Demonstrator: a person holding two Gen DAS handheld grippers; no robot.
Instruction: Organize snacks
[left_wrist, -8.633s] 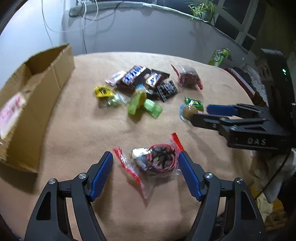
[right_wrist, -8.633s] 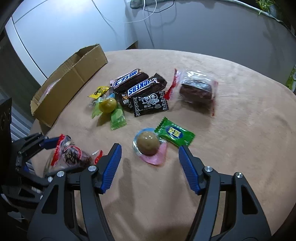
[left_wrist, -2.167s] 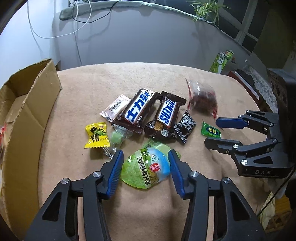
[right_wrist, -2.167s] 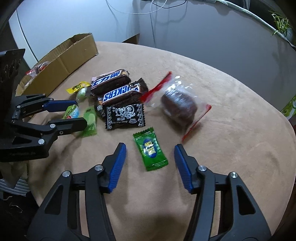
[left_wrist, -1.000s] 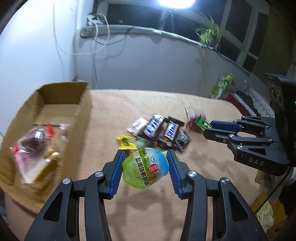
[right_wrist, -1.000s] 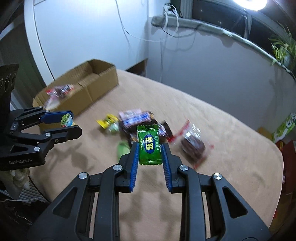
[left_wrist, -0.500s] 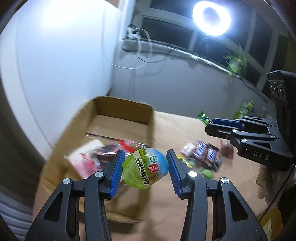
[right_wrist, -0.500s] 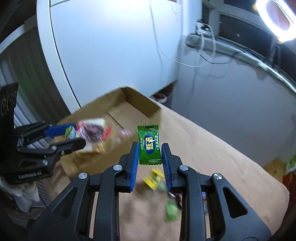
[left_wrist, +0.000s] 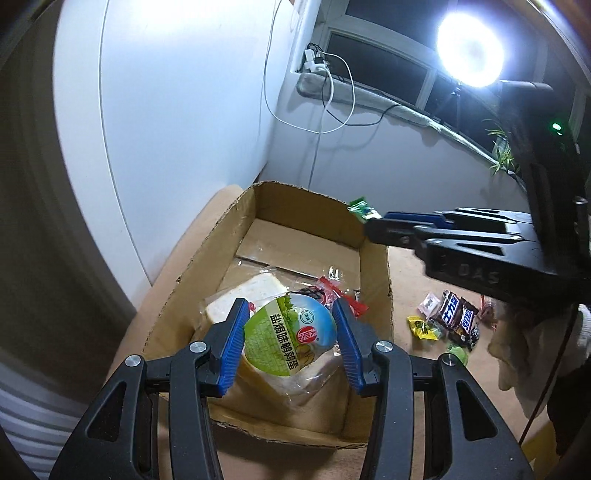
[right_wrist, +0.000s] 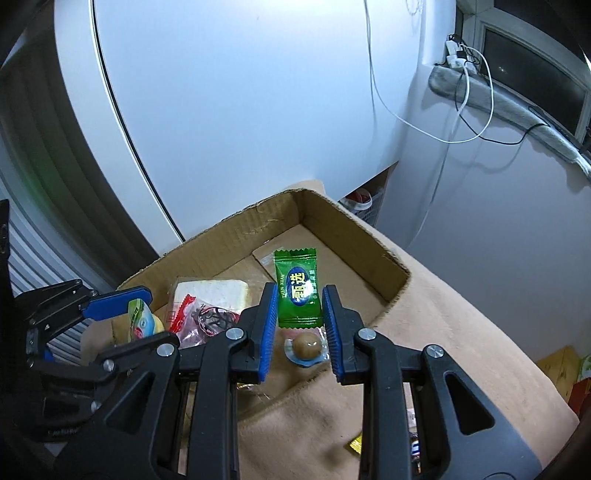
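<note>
My left gripper (left_wrist: 290, 341) is shut on a round green-lidded egg snack cup (left_wrist: 290, 339) and holds it above the open cardboard box (left_wrist: 306, 206). My right gripper (right_wrist: 299, 325) is shut on a green candy packet (right_wrist: 297, 288), also above the box (right_wrist: 369, 236). Inside the box lie a wrapped bread slice (left_wrist: 255, 291), a red-edged bag of dark snacks (right_wrist: 207, 317) and a round brown sweet in clear wrap (right_wrist: 306, 345). Each gripper shows in the other's view: the right one (left_wrist: 373, 221), the left one (right_wrist: 147, 317).
The box sits at the left edge of a tan-covered table (left_wrist: 413, 398). Loose snacks remain on the cloth to the right: chocolate bars (left_wrist: 458, 317), a yellow candy (left_wrist: 419, 326), a pink-white packet (left_wrist: 428, 302). A white wall stands behind the box; a bright ring lamp (left_wrist: 469, 55) shines at the top right.
Both grippers have swung left from the snack pile to above the box, each still holding its snack. The box now fills the centre of both views.
</note>
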